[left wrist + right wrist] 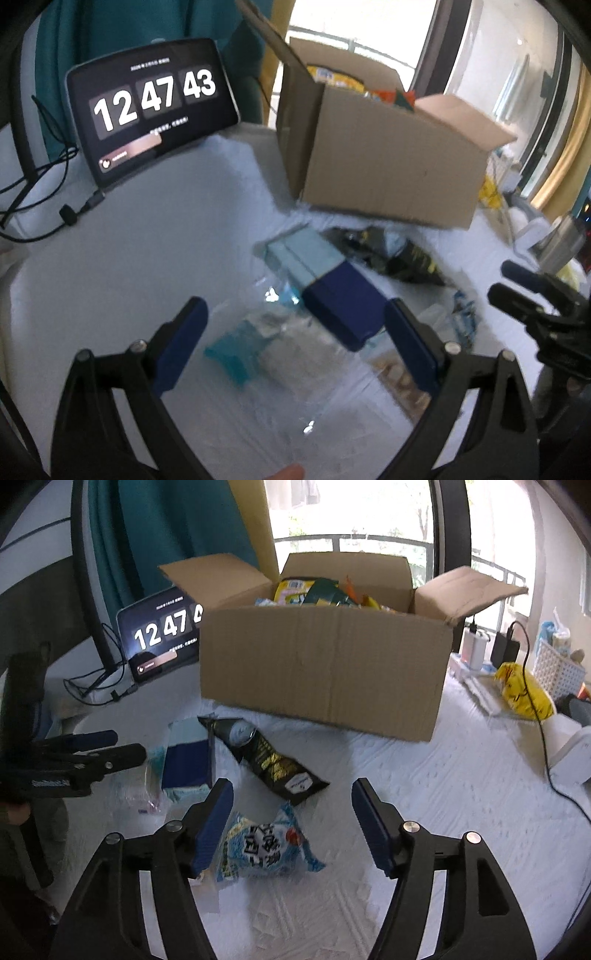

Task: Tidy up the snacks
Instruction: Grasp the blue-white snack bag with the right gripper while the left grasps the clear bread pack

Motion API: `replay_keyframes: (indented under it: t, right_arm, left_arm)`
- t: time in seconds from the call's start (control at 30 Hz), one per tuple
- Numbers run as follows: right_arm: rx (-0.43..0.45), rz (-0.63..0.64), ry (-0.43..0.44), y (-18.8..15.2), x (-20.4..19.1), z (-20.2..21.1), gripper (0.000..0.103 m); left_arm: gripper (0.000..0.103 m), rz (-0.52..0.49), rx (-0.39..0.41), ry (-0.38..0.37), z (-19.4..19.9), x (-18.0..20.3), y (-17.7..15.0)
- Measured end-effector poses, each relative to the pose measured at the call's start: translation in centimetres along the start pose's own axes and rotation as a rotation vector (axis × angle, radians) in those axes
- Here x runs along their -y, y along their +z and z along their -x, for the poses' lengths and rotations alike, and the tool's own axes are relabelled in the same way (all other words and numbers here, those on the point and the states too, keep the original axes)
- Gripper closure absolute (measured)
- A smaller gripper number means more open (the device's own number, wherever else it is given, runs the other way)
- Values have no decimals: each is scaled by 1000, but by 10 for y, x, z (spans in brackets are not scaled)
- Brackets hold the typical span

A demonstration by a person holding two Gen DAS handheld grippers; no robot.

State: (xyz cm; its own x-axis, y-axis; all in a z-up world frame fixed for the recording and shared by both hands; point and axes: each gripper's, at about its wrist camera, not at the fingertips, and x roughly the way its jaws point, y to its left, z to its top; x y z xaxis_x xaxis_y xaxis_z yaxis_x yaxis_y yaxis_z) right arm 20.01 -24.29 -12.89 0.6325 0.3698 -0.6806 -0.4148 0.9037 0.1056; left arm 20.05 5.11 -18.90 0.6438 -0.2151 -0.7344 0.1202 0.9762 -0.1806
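Observation:
An open cardboard box (321,672) holding several snack packs stands at the back of the white table; it also shows in the left wrist view (391,173). My left gripper (295,314) is open above a clear plastic pack with blue print (243,350), beside a dark blue and pale blue box (332,288). A black snack bag (402,258) lies beyond. My right gripper (291,794) is open just above a light blue snack pack (266,845). The black bag (273,760) and the blue box (186,764) lie to its left.
A tablet showing a clock (147,107) leans at the back left with cables (37,192). A yellow bag (524,690), a white basket (557,672), chargers and a cable (546,746) sit at the right. The white cloth (461,775) covers the table.

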Motion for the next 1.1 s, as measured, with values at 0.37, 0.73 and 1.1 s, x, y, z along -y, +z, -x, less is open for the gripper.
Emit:
replay_keyframes:
  t: [0.37,0.73,1.1]
  right_arm:
    - [-67,-21,49,-16,-1,-17,21]
    - [-148,-30,78,-26,0,-36,21]
    - [-164,-15,84,-29,0,-36,40]
  left_arm:
    - [6,-47,-72,69,-5,-15,-22]
    - [6,-30,-75,81,-7,-35,-26]
    - [39,-82,-71,102,-10,-23,-22]
